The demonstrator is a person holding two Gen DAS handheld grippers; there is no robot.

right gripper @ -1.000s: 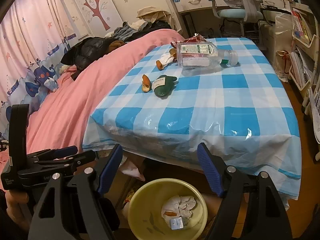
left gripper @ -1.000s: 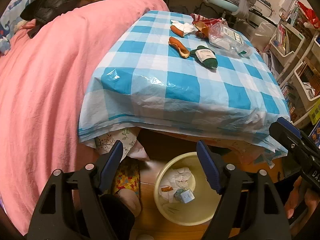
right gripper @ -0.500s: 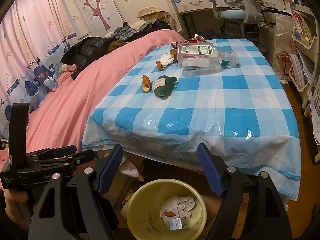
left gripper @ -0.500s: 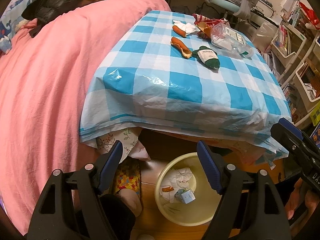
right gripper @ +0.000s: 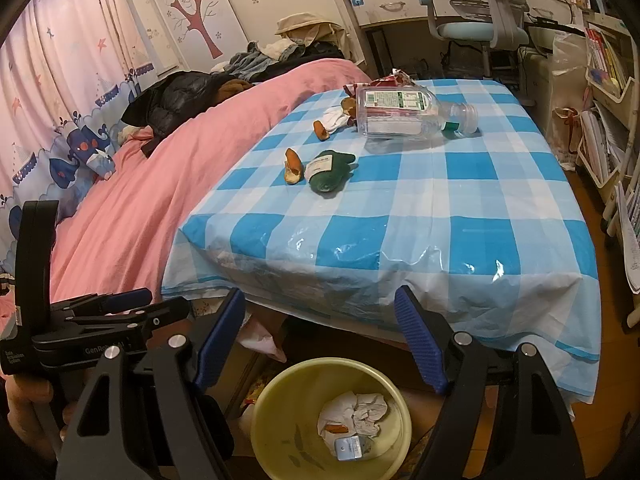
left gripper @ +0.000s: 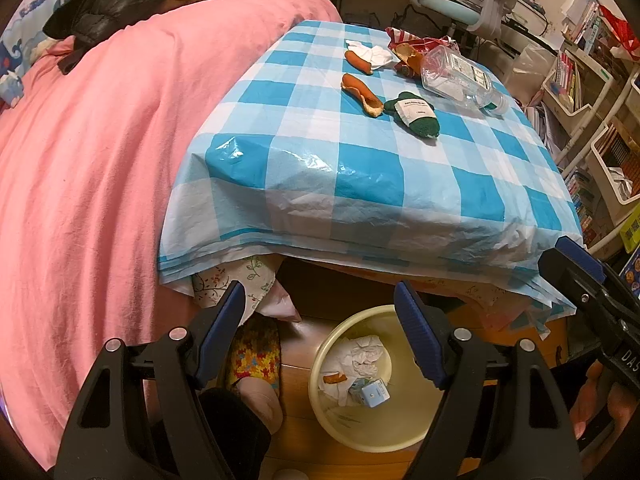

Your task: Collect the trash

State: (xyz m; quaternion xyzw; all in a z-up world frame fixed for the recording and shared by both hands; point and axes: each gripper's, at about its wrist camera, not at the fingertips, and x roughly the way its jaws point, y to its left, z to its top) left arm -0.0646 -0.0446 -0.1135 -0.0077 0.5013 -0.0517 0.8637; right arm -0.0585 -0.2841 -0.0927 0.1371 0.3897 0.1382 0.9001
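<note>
- Below the near edge of the desk (left gripper: pixel 400 184), a pale yellow bin (left gripper: pixel 372 432) stands on the wooden floor, holding crumpled tissue (left gripper: pixel 362 356), a bit of orange peel (left gripper: pixel 334 379) and a small blue-white carton (left gripper: pixel 374 394).
- Left gripper (left gripper: pixel 320 332) hangs above the bin's left side, its blue-padded fingers (left gripper: pixel 418 340) set wide apart with nothing between them.
- Right gripper (right gripper: pixel 320 336) hovers above the bin (right gripper: pixel 280 432) too, fingers (right gripper: pixel 420 346) spread wide and empty.
- On the blue-and-white checked cloth, toward the far side, lie two orange peels (left gripper: pixel 362 92), a dark green pouch with a white label (left gripper: pixel 414 118), a white tissue (left gripper: pixel 372 54), a red snack wrapper (left gripper: pixel 416 42) and a clear plastic bottle (left gripper: pixel 456 76) on its side.
- The green pouch lies just beside the nearer peel; the bottle is close behind it.
- A pink bedspread (left gripper: pixel 100 160) lies along the desk's left side.
</note>
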